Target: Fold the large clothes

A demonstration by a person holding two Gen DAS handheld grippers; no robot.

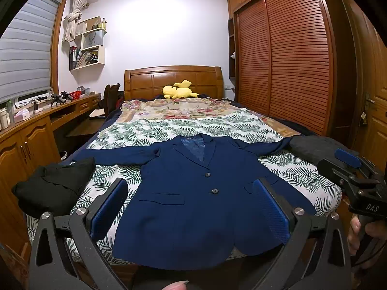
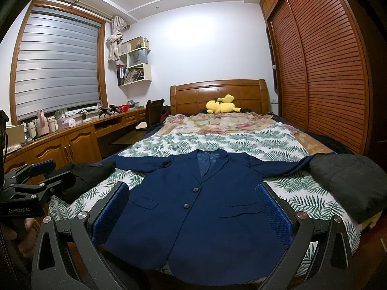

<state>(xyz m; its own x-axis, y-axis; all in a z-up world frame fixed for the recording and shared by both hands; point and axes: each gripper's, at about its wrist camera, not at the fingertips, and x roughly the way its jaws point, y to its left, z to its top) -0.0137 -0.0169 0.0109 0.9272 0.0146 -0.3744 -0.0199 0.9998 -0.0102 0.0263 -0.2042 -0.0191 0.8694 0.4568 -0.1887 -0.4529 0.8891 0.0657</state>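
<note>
A navy blue blazer [image 1: 193, 193] with a paler blue, seemingly patterned lining lies on a white sheet [image 1: 297, 171] printed with green fern leaves, a black garment [image 1: 53, 188] at its nine o'clock, a charcoal one [image 2: 348, 183] at three, and a yellow plush [image 1: 179, 91] at twelve.

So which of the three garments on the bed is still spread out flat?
The navy blue jacket in the middle, lying open with sleeves stretched out. The black garment on its left and the dark grey one on its right are bundled up.

Left gripper [image 1: 191, 207], right gripper [image 2: 193, 211] (seemingly empty) agape
</note>
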